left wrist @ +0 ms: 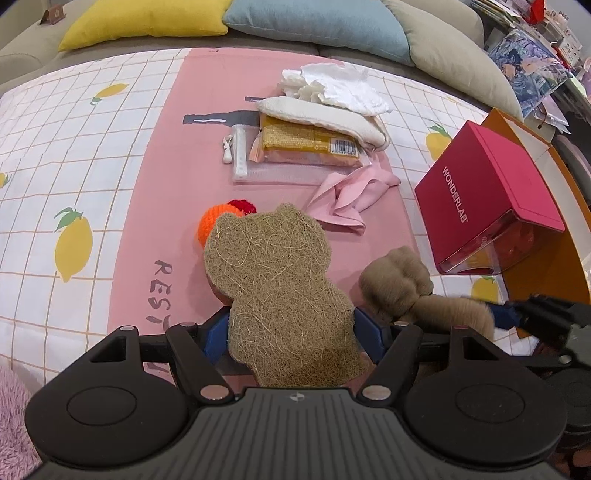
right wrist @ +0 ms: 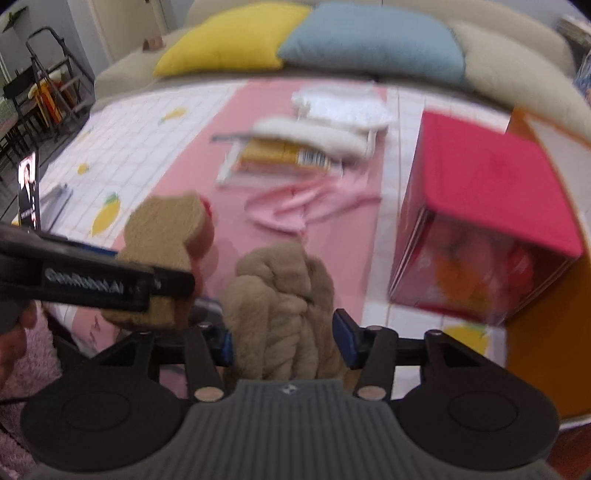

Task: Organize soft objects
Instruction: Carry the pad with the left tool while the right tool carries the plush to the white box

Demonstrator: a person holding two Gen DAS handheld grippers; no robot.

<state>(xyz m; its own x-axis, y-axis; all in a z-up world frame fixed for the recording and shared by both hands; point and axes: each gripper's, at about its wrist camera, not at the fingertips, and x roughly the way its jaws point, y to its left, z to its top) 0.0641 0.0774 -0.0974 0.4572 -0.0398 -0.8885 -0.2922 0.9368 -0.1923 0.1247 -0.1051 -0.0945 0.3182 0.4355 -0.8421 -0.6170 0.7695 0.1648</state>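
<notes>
My left gripper (left wrist: 291, 332) is shut on a bear-shaped brown fibre sponge (left wrist: 277, 280), held above the pink cloth; it also shows in the right wrist view (right wrist: 162, 236). My right gripper (right wrist: 282, 341) is shut on a tan braided plush knot (right wrist: 284, 295), which shows just right of the sponge in the left wrist view (left wrist: 399, 280). An orange and red knitted ball (left wrist: 214, 221) lies behind the sponge. A crumpled pink cloth (left wrist: 351, 195) lies beyond. A red box (left wrist: 487, 184) with a clear front stands at the right and holds soft orange and red things.
A pile of white cloths (left wrist: 332, 88), a cream pad (left wrist: 325, 118) and a packaged yellow sponge (left wrist: 306, 144) lies further back. Yellow (left wrist: 147, 18), blue (left wrist: 321, 26) and beige (left wrist: 461, 55) cushions line the back. An orange board (left wrist: 554, 229) stands behind the red box.
</notes>
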